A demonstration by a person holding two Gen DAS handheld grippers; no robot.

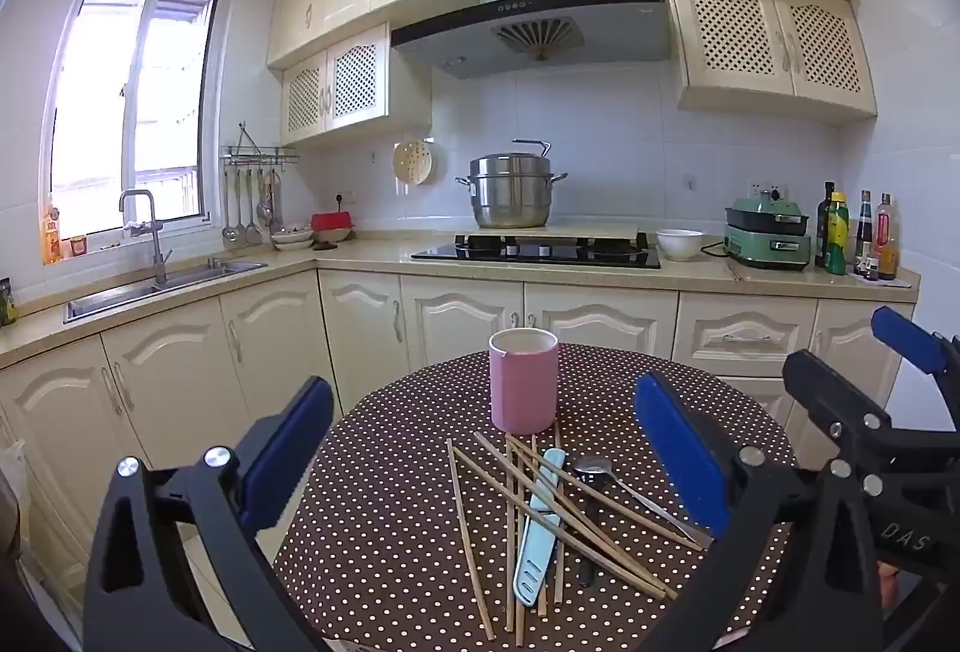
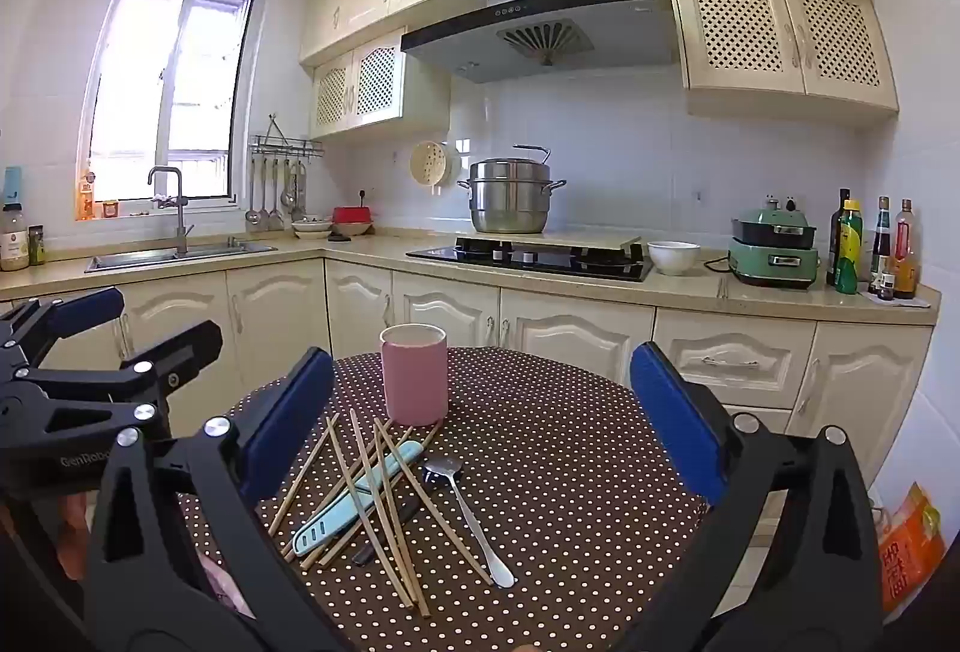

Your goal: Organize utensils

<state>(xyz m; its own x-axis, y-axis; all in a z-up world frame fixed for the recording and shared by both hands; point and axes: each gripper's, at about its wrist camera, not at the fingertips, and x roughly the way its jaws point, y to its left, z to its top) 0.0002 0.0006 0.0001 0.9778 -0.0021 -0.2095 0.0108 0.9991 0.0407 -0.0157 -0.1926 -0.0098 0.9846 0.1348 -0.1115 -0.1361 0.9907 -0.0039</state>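
A pink holder cup (image 1: 523,380) (image 2: 414,374) stands upright on a round table with a brown polka-dot cloth (image 1: 384,520) (image 2: 570,472). In front of it lies a crossed pile of several wooden chopsticks (image 1: 510,508) (image 2: 384,508), a light blue sheathed knife (image 1: 540,526) (image 2: 354,502) and a metal spoon (image 1: 624,490) (image 2: 468,514). My left gripper (image 1: 480,448) is open and empty above the pile. My right gripper (image 2: 480,412) is open and empty above the table. Each gripper shows at the edge of the other's view.
Behind the table runs a kitchen counter with cream cabinets, a sink (image 2: 180,250) at the left, a black hob (image 1: 540,250) with a steel pot (image 1: 510,190), a white bowl (image 1: 678,242), a green cooker (image 1: 768,238) and bottles (image 1: 852,232) at the right.
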